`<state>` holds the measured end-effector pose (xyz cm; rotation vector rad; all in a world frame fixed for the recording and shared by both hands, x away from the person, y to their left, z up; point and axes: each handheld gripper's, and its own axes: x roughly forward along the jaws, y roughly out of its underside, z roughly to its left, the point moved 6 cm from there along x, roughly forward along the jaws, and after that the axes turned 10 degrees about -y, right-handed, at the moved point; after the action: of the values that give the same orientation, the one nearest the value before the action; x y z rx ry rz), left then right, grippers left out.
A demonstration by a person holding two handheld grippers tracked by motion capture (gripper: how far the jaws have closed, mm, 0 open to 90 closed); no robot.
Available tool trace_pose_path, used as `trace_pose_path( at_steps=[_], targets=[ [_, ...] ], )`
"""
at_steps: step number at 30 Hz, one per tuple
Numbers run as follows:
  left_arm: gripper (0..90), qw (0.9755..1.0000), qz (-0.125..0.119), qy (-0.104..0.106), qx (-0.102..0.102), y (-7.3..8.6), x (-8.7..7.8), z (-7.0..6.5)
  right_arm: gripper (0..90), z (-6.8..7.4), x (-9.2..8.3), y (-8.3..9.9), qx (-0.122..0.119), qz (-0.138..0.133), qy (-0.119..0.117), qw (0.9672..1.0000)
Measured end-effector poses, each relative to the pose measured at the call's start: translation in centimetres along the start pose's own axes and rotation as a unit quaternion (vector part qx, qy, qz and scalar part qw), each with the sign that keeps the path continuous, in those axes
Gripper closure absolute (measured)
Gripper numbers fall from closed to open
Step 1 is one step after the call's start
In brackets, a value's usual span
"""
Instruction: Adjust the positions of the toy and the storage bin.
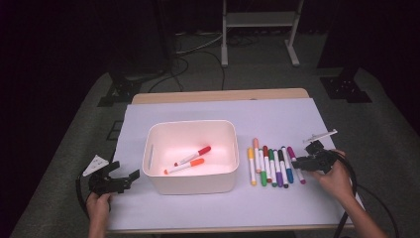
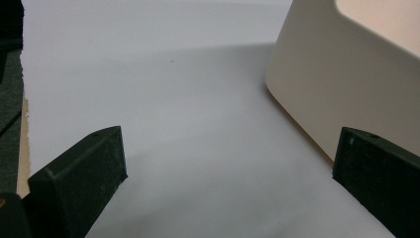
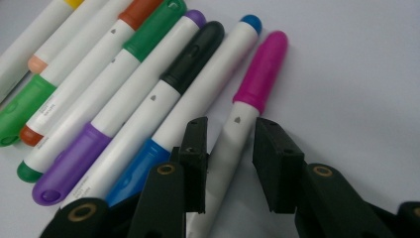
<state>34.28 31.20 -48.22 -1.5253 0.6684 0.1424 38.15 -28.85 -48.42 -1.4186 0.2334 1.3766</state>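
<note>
Nearest the person, the right gripper (image 3: pixel 229 148) sat low over the row of markers, its jaws straddling the white barrel of the pink marker (image 3: pixel 247 99) — partly closed, with a sliver of gap on each side, so nothing was gripped yet. That marker lay at the right end of the row, just beside the blue one (image 3: pixel 198 89), on the white sheet (image 1: pixel 277 198). The left gripper (image 1: pixel 115 181) rested on the sheet by the bin's near left corner, jaws wide apart and empty.

The step in hand looked like the pick: one more marker for the bin (image 1: pixel 190 186), where a red (image 1: pixel 194 154) and an orange (image 1: pixel 184 166) already lay. Next, the jaws would need to pinch the barrel squarely without nudging the blue neighbour — then lift and carry left over the rim.
</note>
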Motion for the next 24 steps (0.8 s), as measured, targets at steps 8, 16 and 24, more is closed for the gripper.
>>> trace_pose_path(
  at_steps=[8,16,24],
  targets=[
    [0.0,1.0000,0.001,0.000,0.001,0.0,0.0,0.0,75.1,-0.8,-0.7,1.3,0.022,-0.013,0.029,0.9993],
    [0.0,1.0000,0.001,0.000,-0.001,0.0,0.0,0.0,76.1,-1.1,-1.1,1.4,0.043,-0.016,0.014,0.9988],
    [0.0,1.0000,0.001,-0.001,0.000,0.0,0.0,0.0,76.1,1.0,-3.2,0.4,0.033,-0.044,-0.039,0.9977]
  ],
)
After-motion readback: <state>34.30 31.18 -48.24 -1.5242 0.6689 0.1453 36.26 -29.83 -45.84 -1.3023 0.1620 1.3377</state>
